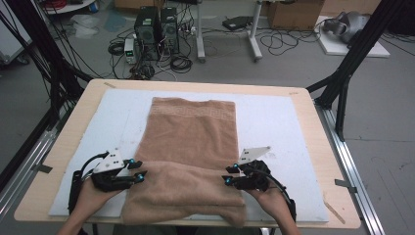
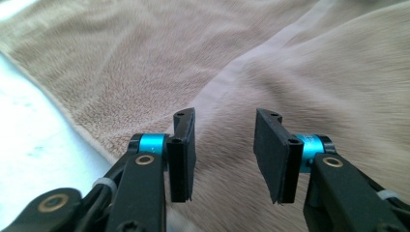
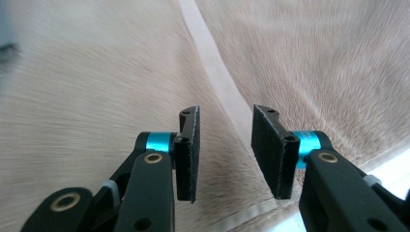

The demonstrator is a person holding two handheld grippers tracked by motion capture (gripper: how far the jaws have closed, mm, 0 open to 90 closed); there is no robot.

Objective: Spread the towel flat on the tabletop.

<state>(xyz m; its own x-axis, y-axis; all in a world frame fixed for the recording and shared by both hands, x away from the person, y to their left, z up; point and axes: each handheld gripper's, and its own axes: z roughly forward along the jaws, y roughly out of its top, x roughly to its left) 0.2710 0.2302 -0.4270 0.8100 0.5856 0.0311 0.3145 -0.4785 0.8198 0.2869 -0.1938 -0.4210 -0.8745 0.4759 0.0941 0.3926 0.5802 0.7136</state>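
A light brown towel [image 1: 191,137] lies lengthwise on the white mat [image 1: 274,122], its near end folded back over itself into a thicker band [image 1: 186,193]. My left gripper [image 1: 138,170] sits at the left end of that fold's edge, jaws apart over the towel [image 2: 290,72], with nothing pinched between the pads [image 2: 225,145]. My right gripper [image 1: 230,174] sits at the right end of the fold, also open [image 3: 225,145], and the towel's hem band [image 3: 217,82] runs away beneath the gap. Both point inward toward the towel.
The mat covers most of a wooden table [image 1: 318,147], and the towel's near corner hangs at its front edge [image 1: 235,218]. Black frame poles [image 1: 352,54] stand at the table's back corners. Computer towers [image 1: 156,32] and cables lie on the floor beyond.
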